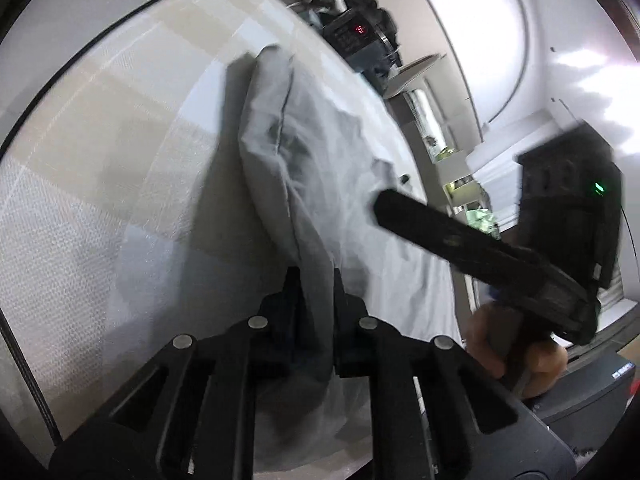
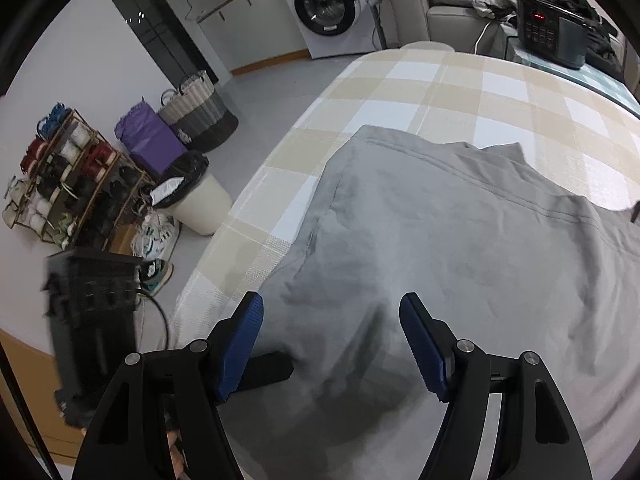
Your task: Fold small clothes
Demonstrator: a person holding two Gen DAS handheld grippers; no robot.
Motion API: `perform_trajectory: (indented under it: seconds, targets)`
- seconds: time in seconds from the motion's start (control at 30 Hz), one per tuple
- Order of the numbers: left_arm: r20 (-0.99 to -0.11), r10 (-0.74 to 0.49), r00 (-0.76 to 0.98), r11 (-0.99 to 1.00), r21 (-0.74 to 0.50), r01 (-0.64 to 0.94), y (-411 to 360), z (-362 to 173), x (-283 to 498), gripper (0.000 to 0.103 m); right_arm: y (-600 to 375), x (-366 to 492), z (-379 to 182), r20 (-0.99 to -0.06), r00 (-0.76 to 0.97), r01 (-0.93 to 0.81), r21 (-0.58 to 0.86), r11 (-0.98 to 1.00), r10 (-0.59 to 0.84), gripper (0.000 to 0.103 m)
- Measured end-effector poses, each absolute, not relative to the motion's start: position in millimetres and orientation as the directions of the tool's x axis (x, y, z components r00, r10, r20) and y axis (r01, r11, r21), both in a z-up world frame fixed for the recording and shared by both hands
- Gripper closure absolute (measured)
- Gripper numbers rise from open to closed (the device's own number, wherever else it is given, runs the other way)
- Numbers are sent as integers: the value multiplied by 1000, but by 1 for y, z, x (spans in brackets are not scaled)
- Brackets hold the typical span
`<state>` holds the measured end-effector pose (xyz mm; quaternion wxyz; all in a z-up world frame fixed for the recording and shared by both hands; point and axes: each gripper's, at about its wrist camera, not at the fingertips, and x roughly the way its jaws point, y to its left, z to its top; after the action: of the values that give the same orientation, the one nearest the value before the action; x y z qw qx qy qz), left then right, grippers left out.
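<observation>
A grey garment [image 1: 304, 152] lies rumpled on a table with a beige and white checked cloth [image 1: 100, 140]. My left gripper [image 1: 316, 278] is shut on a bunched fold at the garment's near edge, and the cloth runs up between its black fingers. In the right wrist view the same garment [image 2: 460, 240] spreads wide over the table [image 2: 400, 92]. My right gripper [image 2: 332, 300] hovers just above it, its blue pads [image 2: 244, 340] wide apart with nothing pinched. One left finger [image 2: 268, 372] reaches the garment's left edge. One right finger [image 1: 440, 236] shows over the cloth.
A black appliance with a red display [image 2: 552, 36] stands at the table's far end. On the floor to the left are a white bin with a black liner [image 2: 196, 200], woven baskets [image 2: 200, 112], a shoe rack [image 2: 72, 176] and a washing machine [image 2: 328, 4].
</observation>
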<state>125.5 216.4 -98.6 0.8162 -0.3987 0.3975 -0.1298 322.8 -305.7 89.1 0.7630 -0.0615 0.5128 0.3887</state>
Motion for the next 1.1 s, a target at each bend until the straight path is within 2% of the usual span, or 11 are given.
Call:
perform_trajectory:
  seconds: [0.17,0.3,0.4,0.47,0.53,0.63,0.8,0.83,0.9,0.97,1.1]
  targets:
    - [-558,-497,664,696,-713,-78,209,-83,121,93,-272,325,79,-874,111,-680,281,677,473,31]
    - [-568,-497,657,702,-707,-80,206,-83,122,93,-241,321,64,-915,54,-702,250,667,400,26]
    - [-571,-495,655,708,-702,-78,203,-81,122,93,-227,320,53,-943,81,-718,170,675,324,27]
    - [-568,-498,655,707,-703,-73,195,-80,125,93,-223,315,52,-947,144,-742,89,665,288,41]
    - [-565,-502,654,702,-708,-72,196,-79,125,93,-226,315,53,-945,205,-745,17,667,254,72]
    - [-553,-514,655,697,-715,-57,194,-78,122,93,-239,320,57,-936,217,-745,26,667,278,95]
    - [-519,-537,665,699,-715,7,194,-64,113,90,-277,327,73,-870,227,-729,146,669,437,97]
    - [-509,-548,664,695,-719,23,195,-61,110,88,-288,329,77,-853,218,-715,190,673,474,97]
    - [-470,-573,671,670,-740,53,202,-54,103,69,-300,334,83,-818,199,-692,273,668,540,97]
    - [-417,-567,710,644,-763,66,216,-47,95,59,-316,342,86,-794,177,-654,347,672,581,97]
    - [-434,-529,729,646,-763,14,227,-52,94,57,-331,361,87,-742,127,-587,479,653,658,97]
